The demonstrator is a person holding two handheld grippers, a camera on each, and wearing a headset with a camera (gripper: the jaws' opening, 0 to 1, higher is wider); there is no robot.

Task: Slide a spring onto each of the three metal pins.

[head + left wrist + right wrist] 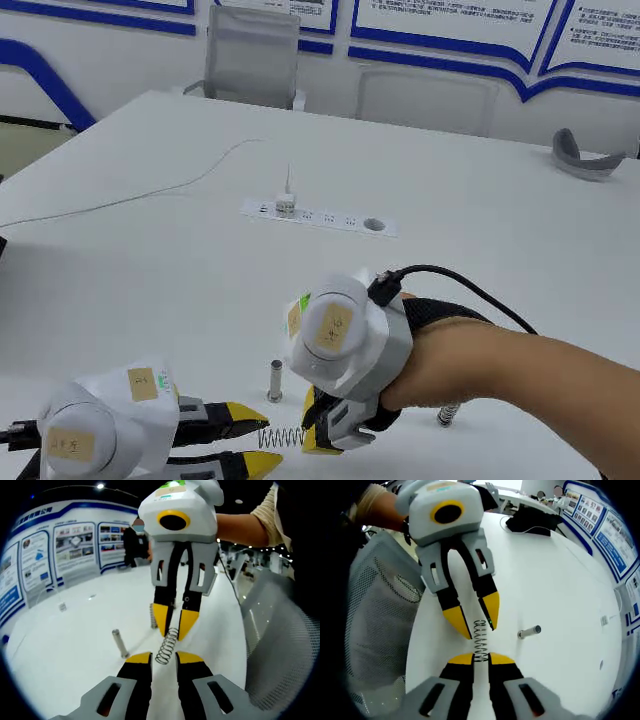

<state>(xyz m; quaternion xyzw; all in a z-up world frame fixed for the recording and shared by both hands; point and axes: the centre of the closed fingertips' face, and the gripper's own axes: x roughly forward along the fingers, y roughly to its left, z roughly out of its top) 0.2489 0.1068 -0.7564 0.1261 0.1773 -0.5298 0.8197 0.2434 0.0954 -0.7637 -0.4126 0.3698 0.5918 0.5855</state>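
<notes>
White tabletop (150, 260) stretches back to a wall of blue-edged posters, with a grey mesh chair (252, 50) pushed in at the far edge, a white power strip (330, 217) lying flat near the middle and a thin cable (150, 195) trailing off to the left. At the near edge the two claws point at each other with a spring (283, 437) lying between them. The right claw (312, 432), gripped by a hand (440, 360) with a black strap, comes in from the right and tilts down. In the right gripper view its yellow tips are drawn close together and pinch one end of the spring. The left claw (268, 436) lies low at the bottom left and points right. Its yellow tips stand a little apart with the spring's other end between them, and I cannot tell whether they press on the coils or only flank them. The spring runs nearly straight from one claw to the other, just above the tabletop. A short metal pin (275, 381) stands upright and bare just behind the spring, apart from both claws and to the left of the right claw's body. On the far side of the forearm a small coiled piece (448, 413) stands on the tabletop, too hidden to make out further.
</notes>
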